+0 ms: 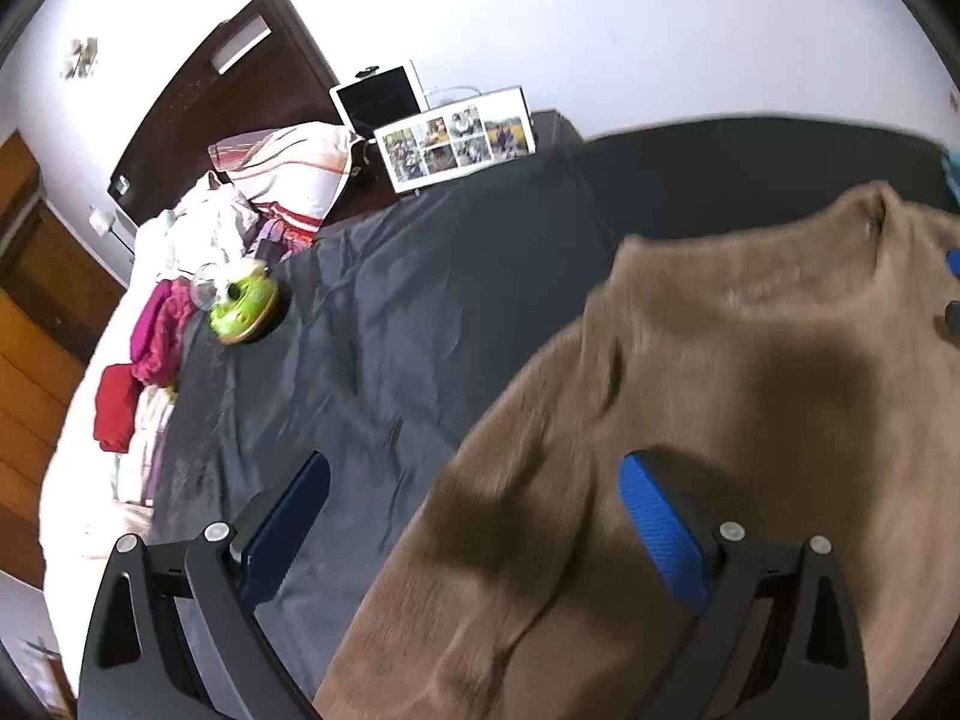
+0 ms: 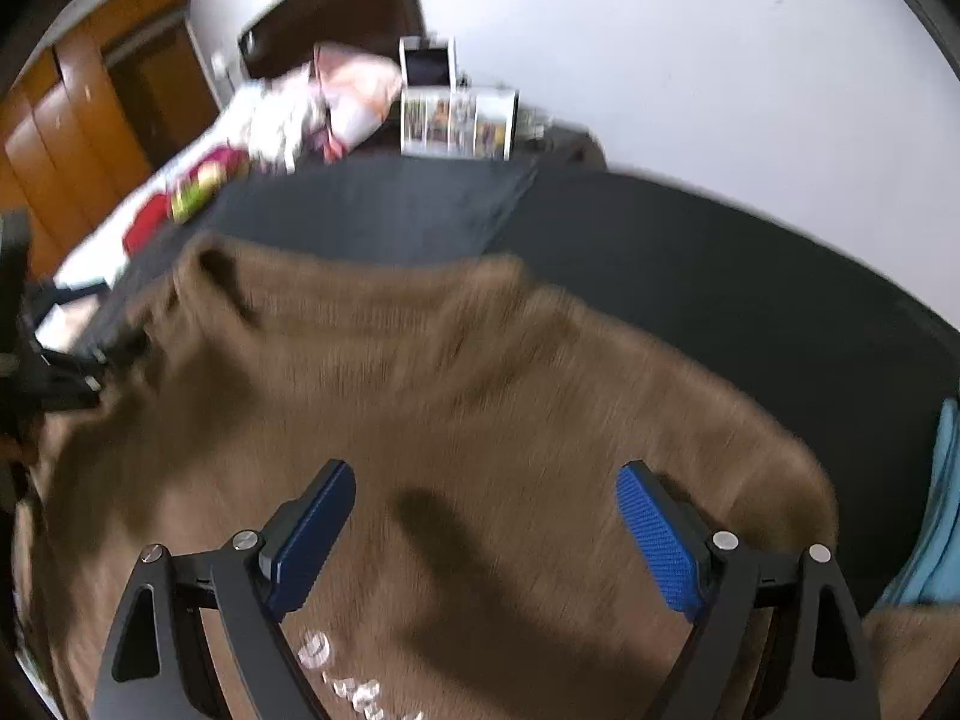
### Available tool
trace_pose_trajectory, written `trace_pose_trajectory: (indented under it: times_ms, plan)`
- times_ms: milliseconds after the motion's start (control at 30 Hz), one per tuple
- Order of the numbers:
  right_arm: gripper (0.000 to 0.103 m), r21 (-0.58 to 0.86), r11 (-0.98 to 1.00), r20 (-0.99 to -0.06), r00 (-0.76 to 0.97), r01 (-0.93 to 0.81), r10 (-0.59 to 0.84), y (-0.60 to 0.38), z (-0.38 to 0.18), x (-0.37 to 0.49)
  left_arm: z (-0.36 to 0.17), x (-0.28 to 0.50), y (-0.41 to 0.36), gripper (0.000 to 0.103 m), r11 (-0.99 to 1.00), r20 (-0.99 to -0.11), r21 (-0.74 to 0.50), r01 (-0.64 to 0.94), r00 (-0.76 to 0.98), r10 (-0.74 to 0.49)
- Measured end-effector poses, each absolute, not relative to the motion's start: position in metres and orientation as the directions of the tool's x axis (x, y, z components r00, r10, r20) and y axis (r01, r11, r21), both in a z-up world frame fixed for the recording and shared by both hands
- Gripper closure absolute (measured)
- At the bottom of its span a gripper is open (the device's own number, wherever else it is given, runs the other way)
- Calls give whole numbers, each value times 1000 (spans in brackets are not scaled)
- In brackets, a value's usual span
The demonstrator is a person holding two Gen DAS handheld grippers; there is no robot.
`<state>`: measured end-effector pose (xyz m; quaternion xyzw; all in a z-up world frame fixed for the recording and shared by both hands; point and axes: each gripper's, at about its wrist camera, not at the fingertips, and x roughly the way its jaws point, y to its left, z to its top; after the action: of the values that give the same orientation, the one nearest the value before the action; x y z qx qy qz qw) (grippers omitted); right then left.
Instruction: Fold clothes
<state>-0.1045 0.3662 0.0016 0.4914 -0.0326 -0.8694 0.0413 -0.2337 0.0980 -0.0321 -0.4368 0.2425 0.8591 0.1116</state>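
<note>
A brown fuzzy sweater (image 1: 720,372) lies spread on a dark grey sheet (image 1: 390,312) on the bed. It also shows in the right wrist view (image 2: 480,372), with white lettering (image 2: 336,672) near the bottom. My left gripper (image 1: 474,480) is open and empty above the sweater's left edge. My right gripper (image 2: 486,498) is open and empty above the sweater's middle. The left gripper's black body (image 2: 24,348) shows at the left edge of the right wrist view.
A green toy (image 1: 243,303), pink and red clothes (image 1: 144,360), and a striped pillow (image 1: 288,168) lie at the bed's far left. A photo frame (image 1: 456,141) and tablet (image 1: 378,96) lean on the wall. A light blue cloth (image 2: 936,516) lies right.
</note>
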Motion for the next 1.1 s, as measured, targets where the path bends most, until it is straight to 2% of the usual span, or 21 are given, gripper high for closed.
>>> trace_pose_trajectory:
  times_ms: [133,300,600,933,1100]
  plan:
    - [12,37,-999,-865,-500,23,-44,357,-11,-100,-42,-223,85,4,-847,-812,348,-402,-581,-57]
    - [1,-23,-1000,-861,-508,-5,22,351,-19,-111,-46,-239,78,4,-882,-806,307,-359,-591,-40]
    - [1,-30,-997,-826,-560,-74,66,363,-16,-151,-52,-273,66,0,-938,-789,214,-271,-615,-2]
    - [1,-33,-994,-822,-562,-106,88,367,-16,-177,-52,-302,79,0,-899,-716,347,-268,-695,-69]
    - [1,-32,-995,-819,-568,-96,81,367,-15,-175,-49,-302,76,0,-901,-738,340,-269,-671,-78]
